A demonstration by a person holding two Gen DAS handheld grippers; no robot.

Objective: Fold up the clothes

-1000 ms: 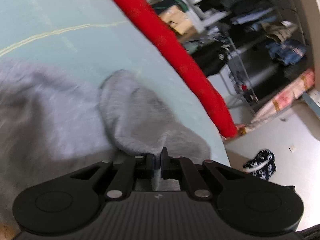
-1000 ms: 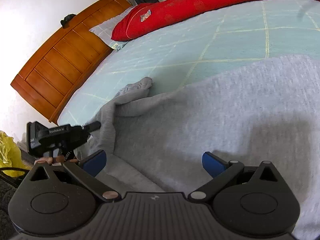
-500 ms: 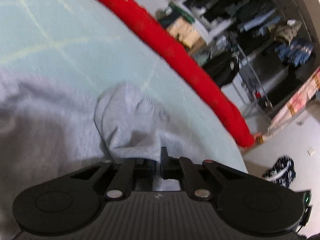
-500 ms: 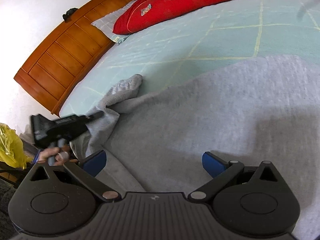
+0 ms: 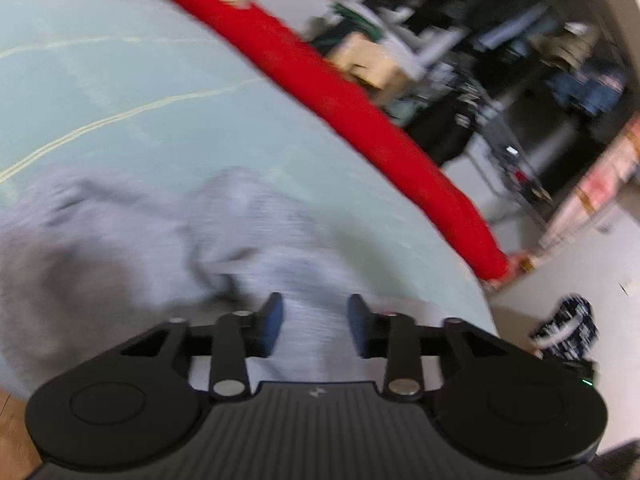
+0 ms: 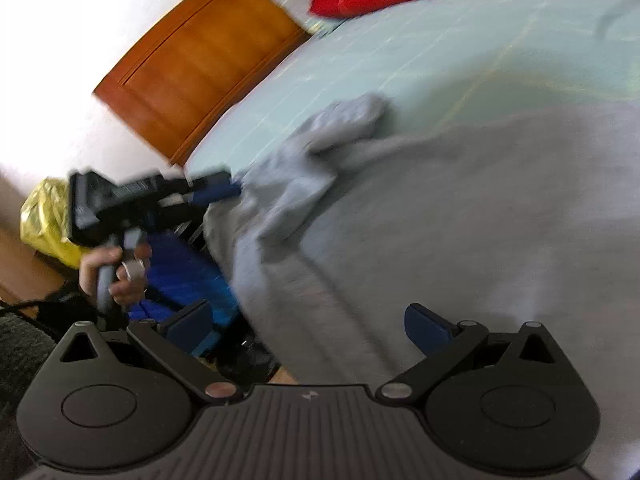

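Looking past my left gripper (image 5: 315, 326), I see its jaws opening, blue pads apart with grey cloth lying under and between them but no longer pinched. That cloth is the sleeve (image 5: 256, 220) of the grey sweatshirt (image 6: 460, 220), which lies bunched on the pale green bed sheet (image 5: 120, 80) close to the bed's edge. From my right gripper (image 6: 308, 326) the jaws stand spread wide with nothing between them, hovering over the near hem of the garment.

In the right wrist view the left tool sits at the sheet's edge, a hand (image 6: 116, 272) on its handle, its tips touching or just beside the crumpled sleeve. The sleeve looks laid inward across the body, though both views are blurred and I cannot tell how neatly it landed.

My judgement is that the task is early: one sleeve seems folded in, the body is spread broad and flat across the bed, and the other sleeve, the side folds and the final halving are all left to do.

Farther off, a red bolster (image 5: 360, 120) runs along the far side of the bed, a wooden headboard (image 6: 208, 60) stands at its end, and cluttered shelves (image 5: 500, 40) fill the room beyond
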